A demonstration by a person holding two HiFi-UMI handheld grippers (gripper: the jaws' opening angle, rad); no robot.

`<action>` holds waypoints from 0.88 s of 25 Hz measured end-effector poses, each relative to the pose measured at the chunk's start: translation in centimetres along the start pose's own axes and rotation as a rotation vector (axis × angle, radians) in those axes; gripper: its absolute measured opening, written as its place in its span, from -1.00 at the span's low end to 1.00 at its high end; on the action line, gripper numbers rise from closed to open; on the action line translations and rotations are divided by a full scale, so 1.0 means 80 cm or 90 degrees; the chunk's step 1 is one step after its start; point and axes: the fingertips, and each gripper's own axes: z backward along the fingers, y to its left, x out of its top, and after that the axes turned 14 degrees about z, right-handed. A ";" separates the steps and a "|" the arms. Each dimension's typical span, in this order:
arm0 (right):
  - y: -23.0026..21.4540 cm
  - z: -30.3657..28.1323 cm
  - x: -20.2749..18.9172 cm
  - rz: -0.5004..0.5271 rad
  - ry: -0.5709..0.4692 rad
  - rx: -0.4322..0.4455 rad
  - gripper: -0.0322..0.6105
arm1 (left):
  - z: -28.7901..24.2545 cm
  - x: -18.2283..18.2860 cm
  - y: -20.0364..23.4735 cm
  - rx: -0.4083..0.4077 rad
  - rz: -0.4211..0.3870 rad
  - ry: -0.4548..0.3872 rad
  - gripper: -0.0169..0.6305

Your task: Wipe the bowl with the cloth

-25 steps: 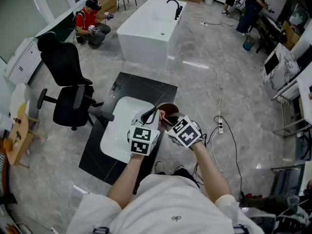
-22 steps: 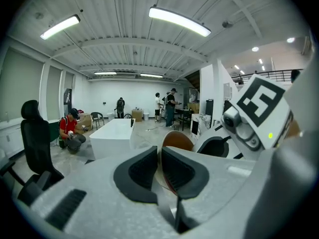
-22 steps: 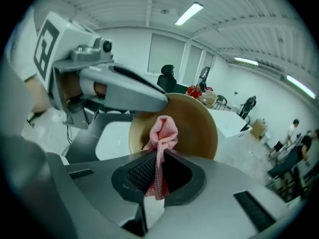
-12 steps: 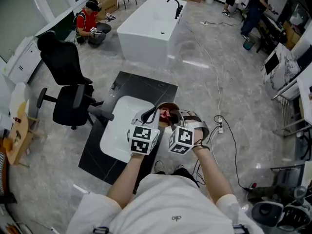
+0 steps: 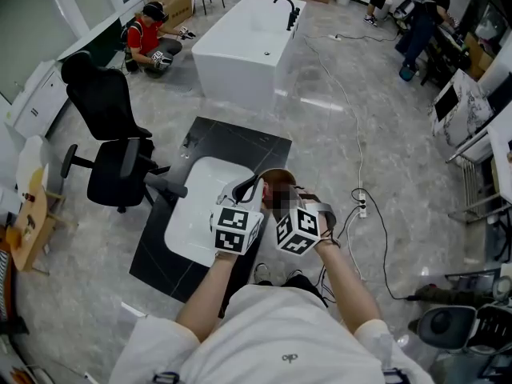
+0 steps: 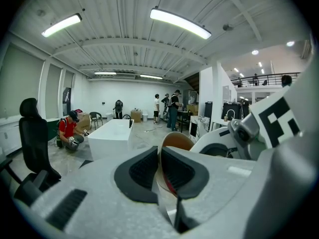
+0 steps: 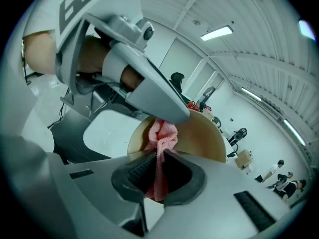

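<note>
Nearest, the right tongs [image 7: 158, 171] were closed on a pink cloth [image 7: 160, 136], with only a narrow fold of it caught between the pads. A hard rub could likely have dragged that fold out. The cloth's bunched free end lay against the inner wall of the bowl [image 7: 207, 138]. The left tongs [image 6: 159, 163] were almost closed, clamping the bowl's thin rim edge-on, so the whole bowl hung from one small bite. Sideways pressure from wiping might have pivoted it or slipped it free. It was held in the air, tipped on its side, above the near edge of a white basin [image 5: 192, 222] set in a dark slab [image 5: 240, 146] on the floor. A drop would probably have struck there. The bowl looked round, thin-walled and smooth, tan to brown inside.
</note>
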 end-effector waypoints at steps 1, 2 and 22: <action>-0.001 0.001 0.001 -0.008 -0.004 -0.001 -0.82 | 0.000 0.001 -0.001 0.000 0.000 0.000 -0.87; -0.002 0.002 0.002 -0.011 -0.006 -0.003 -0.82 | 0.000 0.001 -0.001 0.001 -0.001 -0.001 -0.87; -0.011 0.005 -0.033 0.403 0.122 -0.063 -0.82 | -0.003 -0.003 -0.005 0.002 -0.033 0.025 -0.87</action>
